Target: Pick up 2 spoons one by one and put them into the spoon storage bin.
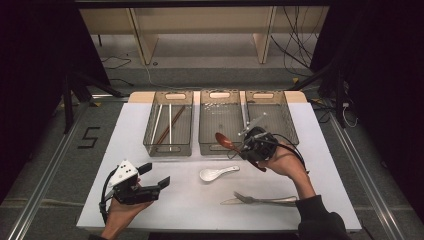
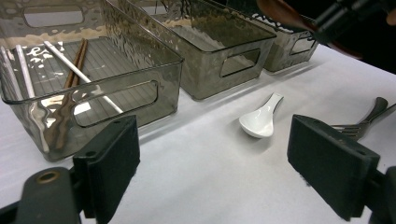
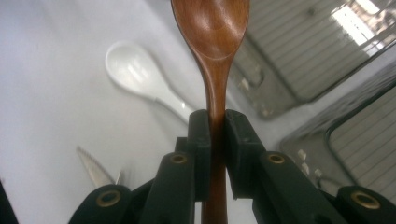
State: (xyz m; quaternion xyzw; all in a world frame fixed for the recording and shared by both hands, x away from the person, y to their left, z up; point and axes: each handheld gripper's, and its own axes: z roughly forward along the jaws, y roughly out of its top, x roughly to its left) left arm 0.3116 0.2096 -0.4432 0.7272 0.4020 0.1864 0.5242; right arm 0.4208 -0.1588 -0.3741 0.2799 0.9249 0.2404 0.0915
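Note:
My right gripper [image 3: 216, 123] is shut on the handle of a brown wooden spoon [image 3: 212, 28], held up off the table. In the high view that gripper [image 1: 239, 148] carries the wooden spoon [image 1: 224, 141] at the front edge of the middle bin [image 1: 220, 147]. A white ceramic spoon [image 1: 215, 173] lies on the white table below it. My left gripper [image 1: 160, 176] hovers open near the table's front left with nothing between its pads. From the left gripper view the white spoon [image 2: 260, 119] lies ahead, between the open pads [image 2: 112, 163].
Three clear bins stand in a row at the back. The left bin [image 1: 168, 149] holds chopsticks [image 1: 168, 125]; the right bin [image 1: 290, 131] holds a metal utensil. A metal fork [image 1: 267, 199] and a knife [image 1: 228, 201] lie at the front right of the table.

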